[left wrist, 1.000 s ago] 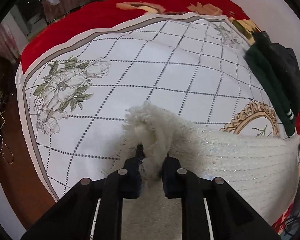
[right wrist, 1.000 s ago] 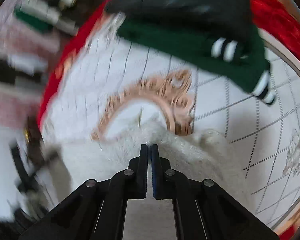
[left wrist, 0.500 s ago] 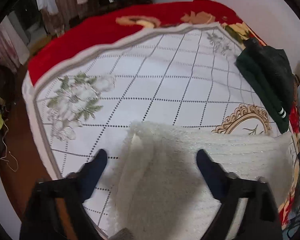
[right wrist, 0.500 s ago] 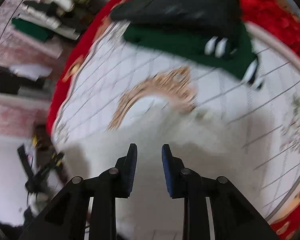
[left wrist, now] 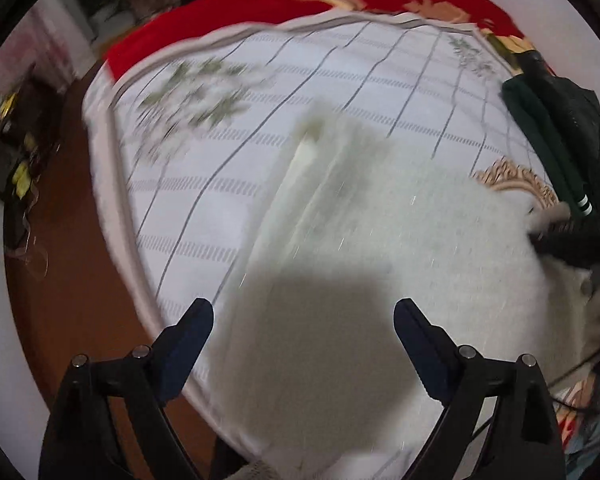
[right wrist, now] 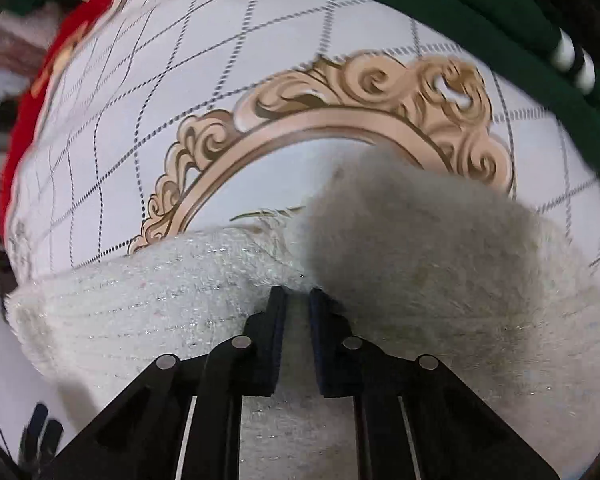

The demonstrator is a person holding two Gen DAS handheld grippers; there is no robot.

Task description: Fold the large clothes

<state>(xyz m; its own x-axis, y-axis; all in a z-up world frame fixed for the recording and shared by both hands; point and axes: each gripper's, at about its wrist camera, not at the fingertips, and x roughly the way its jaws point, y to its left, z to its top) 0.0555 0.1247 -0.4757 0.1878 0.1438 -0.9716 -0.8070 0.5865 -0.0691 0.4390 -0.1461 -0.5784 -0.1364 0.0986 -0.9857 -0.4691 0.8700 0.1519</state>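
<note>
One white fuzzy sweater (right wrist: 148, 312) lies flat on the quilted bedspread (left wrist: 340, 92), w/ a folded flap on its right side. Right gripper (right wrist: 298, 298), jaws closing, near together, digs in at the fold, prob. nipping fabric. Left gripper (left wrist: 304, 316) hangs above, jaws spread, empty. Green garment (right wrist: 480, 32) crowds the far edge; bedspread's near-left edge is close.

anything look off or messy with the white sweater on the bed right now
One thing: on the white fuzzy sweater, a fold near the right gripper bulges up in a rounded hump instead of lying flat. The dark green garment sits apart at the bed's edge. No damage shows.
</note>
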